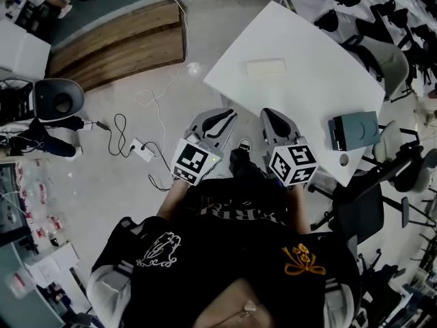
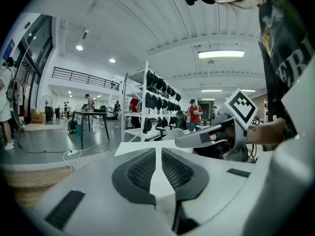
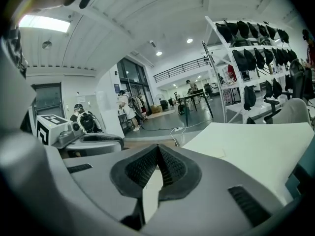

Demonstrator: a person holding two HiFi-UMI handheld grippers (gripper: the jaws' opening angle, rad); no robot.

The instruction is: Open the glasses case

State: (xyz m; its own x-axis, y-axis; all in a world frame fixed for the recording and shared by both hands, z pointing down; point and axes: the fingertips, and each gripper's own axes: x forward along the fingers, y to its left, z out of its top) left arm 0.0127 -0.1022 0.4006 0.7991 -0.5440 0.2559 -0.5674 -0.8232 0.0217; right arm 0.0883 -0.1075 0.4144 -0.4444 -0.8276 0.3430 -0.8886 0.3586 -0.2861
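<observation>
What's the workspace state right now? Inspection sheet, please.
Surface: white table, mostly bare.
Job's things: glasses case, pale, lying flat, looks closed, nothing touching it.
Clutter: blue-grey box at the table's right edge; small round item beside it.
Grippers: left gripper and right gripper side by side, both shut and empty, short of the case.
Cables: white cable, power strip and black lead on the floor.
Surroundings: wooden platform, chairs, shelving rack, people in the background.

Left gripper [image 1: 229, 114], right gripper [image 1: 269, 114]: both closed
</observation>
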